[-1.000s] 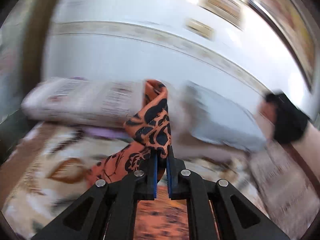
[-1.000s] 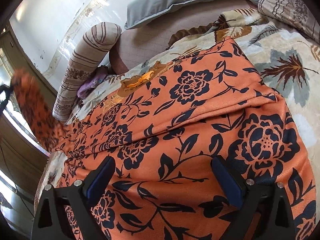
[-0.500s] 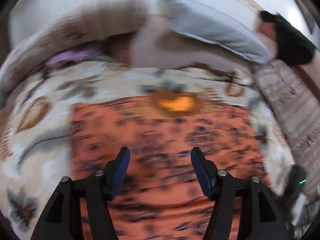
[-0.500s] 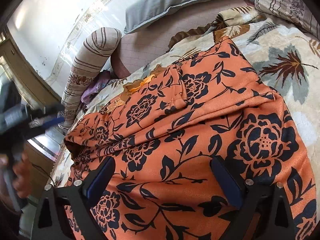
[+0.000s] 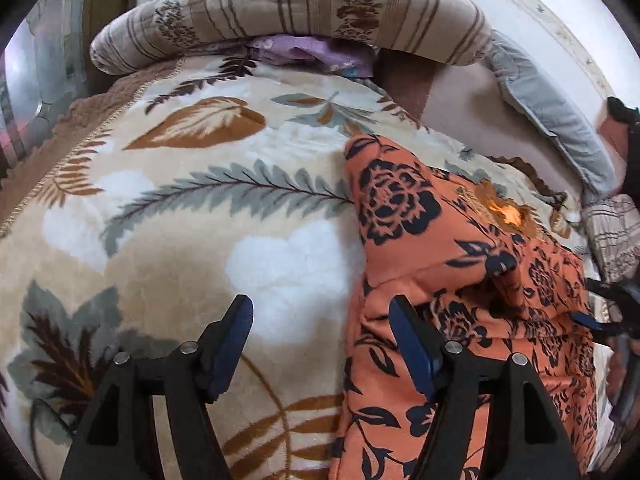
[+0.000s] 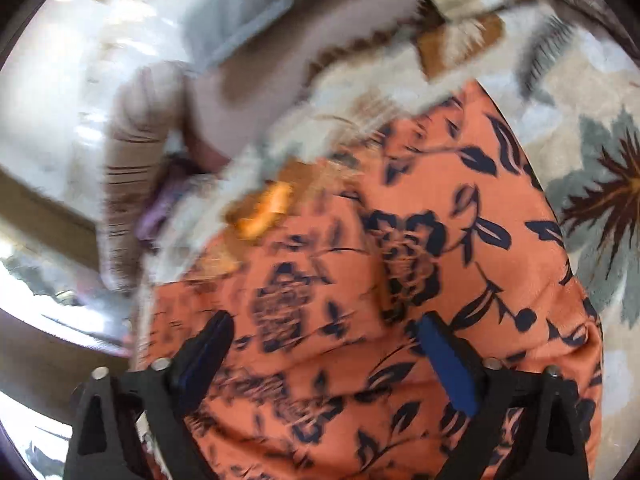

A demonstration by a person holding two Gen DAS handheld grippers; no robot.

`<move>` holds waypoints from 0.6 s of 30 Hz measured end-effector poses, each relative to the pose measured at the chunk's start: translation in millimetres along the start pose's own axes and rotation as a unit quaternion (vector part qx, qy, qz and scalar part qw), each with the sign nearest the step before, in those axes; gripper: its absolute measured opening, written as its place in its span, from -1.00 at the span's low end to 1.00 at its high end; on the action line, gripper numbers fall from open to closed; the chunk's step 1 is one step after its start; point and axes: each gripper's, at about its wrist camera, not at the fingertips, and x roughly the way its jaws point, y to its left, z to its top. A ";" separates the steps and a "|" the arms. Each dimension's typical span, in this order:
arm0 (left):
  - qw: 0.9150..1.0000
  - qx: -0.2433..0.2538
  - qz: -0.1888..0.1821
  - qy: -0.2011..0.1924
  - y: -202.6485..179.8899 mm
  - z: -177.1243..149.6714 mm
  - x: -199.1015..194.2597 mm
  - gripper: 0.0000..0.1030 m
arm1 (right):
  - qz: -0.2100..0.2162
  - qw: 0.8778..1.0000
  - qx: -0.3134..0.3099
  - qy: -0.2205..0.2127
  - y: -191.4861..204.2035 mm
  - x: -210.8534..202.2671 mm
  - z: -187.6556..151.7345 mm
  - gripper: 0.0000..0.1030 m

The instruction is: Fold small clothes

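The orange floral-print fleece garment point(image 5: 460, 280) lies partly folded on the leaf-patterned plush blanket point(image 5: 180, 220) covering the bed; the left tool point(image 5: 320, 344) and right tool point(image 6: 324, 356) both gape wide, holding nothing; the loose folded flap could likely slip open if nudged.

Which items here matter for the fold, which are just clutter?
Job:
- orange floral garment, lying on the bed
- left gripper, jaws open
- right gripper, jaws open

Lying about:
- leaf-print blanket under the garment
- striped bolster
- purple cloth tucked under the bolster
- grey pillow
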 end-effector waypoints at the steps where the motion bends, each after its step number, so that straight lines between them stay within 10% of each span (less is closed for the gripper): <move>1: 1.000 0.006 -0.007 -0.003 -3.7 -2.3 3.6 0.38 | -0.009 1.000 0.009 0.006 -1.1 6.7 -1.3 0.44; 4: 1.000 0.018 -0.017 -0.009 -8.5 -4.4 6.4 0.38 | -0.044 0.999 -0.009 0.006 6.4 13.6 -3.6 0.18; 6: 0.999 0.000 -0.033 -0.001 -6.6 -3.4 8.8 0.38 | -0.063 0.997 -0.031 0.017 15.2 18.6 -1.0 -0.54; 8: 0.998 -0.023 -0.059 0.002 -2.5 -1.6 7.8 0.38 | -0.079 0.996 -0.049 0.018 21.1 18.4 2.5 -0.73; 18: 0.997 -0.047 -0.051 -0.017 9.2 2.5 4.3 0.38 | -0.161 0.975 -0.116 -0.100 39.4 -48.3 -9.3 -0.77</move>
